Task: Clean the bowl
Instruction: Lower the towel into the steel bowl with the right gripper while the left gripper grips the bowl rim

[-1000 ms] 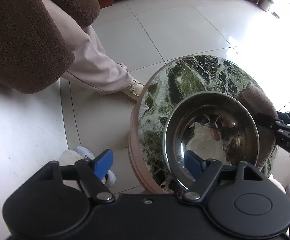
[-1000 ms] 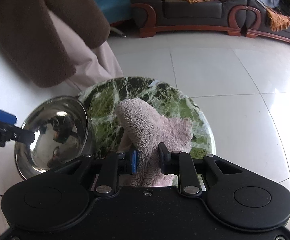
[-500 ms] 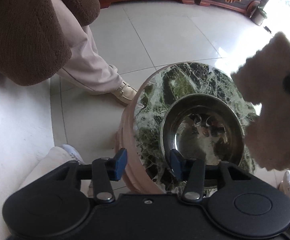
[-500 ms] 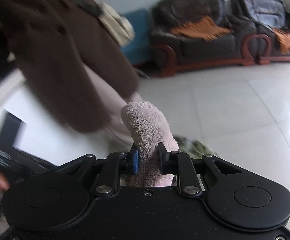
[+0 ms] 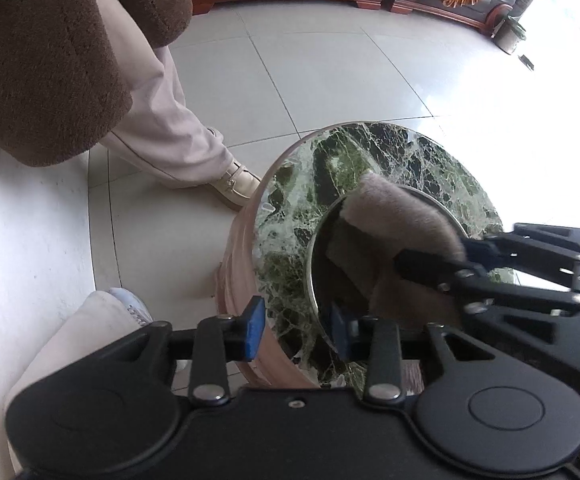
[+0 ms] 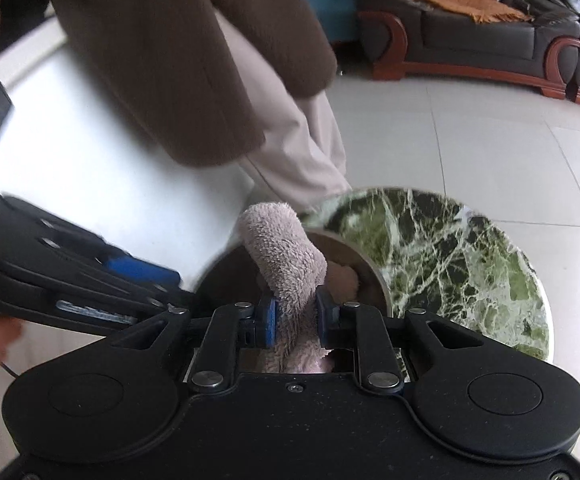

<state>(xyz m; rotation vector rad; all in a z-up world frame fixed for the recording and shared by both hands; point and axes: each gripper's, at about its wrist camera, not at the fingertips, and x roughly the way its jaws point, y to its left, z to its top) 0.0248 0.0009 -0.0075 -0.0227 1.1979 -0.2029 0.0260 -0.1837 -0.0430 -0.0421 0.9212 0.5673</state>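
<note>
A shiny steel bowl (image 5: 318, 252) stands on a round green marble stand (image 5: 329, 168). My left gripper (image 5: 297, 330) straddles the bowl's near rim, one blue pad inside the bowl and one outside. Its jaws are closing, and the outer pad still stands apart from the rim. My right gripper (image 6: 295, 320) is shut on a pink fluffy cloth (image 6: 286, 252), though its jaws are opening slightly. The cloth (image 5: 393, 216) hangs over the bowl (image 6: 363, 264) and covers most of its inside. In the left wrist view the right gripper (image 5: 433, 254) comes in from the right.
A person in a brown coat and light trousers (image 5: 162, 132) stands close behind the stand, a shoe (image 5: 238, 188) by its base. The stand's top (image 6: 449, 264) drops off to a pale tiled floor. A dark leather sofa (image 6: 489, 32) lines the far wall.
The right gripper lifted the cloth off the marble top, swung it over and lowered it into the bowl. The left jaws narrowed around the bowl's near rim.
</note>
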